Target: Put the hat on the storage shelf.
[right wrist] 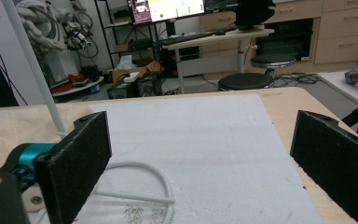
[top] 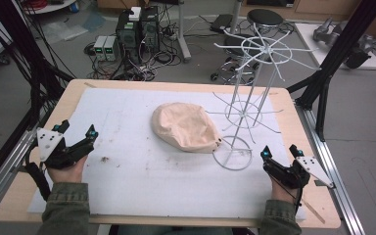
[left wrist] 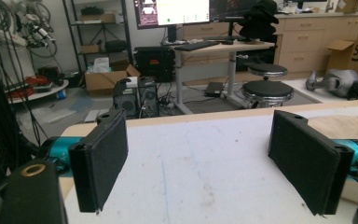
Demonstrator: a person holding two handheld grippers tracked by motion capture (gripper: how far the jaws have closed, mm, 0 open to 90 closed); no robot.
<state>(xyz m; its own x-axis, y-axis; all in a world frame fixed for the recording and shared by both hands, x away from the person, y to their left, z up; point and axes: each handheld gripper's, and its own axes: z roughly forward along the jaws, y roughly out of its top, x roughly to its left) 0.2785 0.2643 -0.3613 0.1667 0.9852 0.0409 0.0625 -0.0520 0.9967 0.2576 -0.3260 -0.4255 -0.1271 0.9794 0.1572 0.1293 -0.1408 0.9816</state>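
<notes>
Olive-green sleeves are seen at the bottom edge of the high view, a gripper held in each hand. On the left, the left gripper [top: 78, 131] is held low over the white mat [top: 142, 181], its jaws spread wide with nothing between them; in the left gripper view only bare mat is framed between the two black pads [left wrist: 103, 161]. A small dark smudge [top: 104, 159] is spotted on the mat just right of that gripper.

Moving toward the centre, the beige cloth hat [top: 186, 127] is found lying on the mat, well apart from both grippers. It is seen as a soft, rounded dome, pale peach-tan, lightly creased, with its edge gathered at the lower right side. That gathered edge is touching or just beside the base ring of the white wire stand [top: 247, 105]; which of the two cannot be told. A tan corner of the hat [left wrist: 340, 126] is caught at the right of the left gripper view.

Further right, the wire stand is seen upright, thin spokes fanned out at two levels above a round base ring [right wrist: 156, 182].

At the far right, the right gripper [top: 279, 149] is held near the table's [top: 293, 105] right edge, jaws likewise wide apart and gripping nothing, with the stand's ring lying just beside its left pad [right wrist: 77, 161].
</notes>
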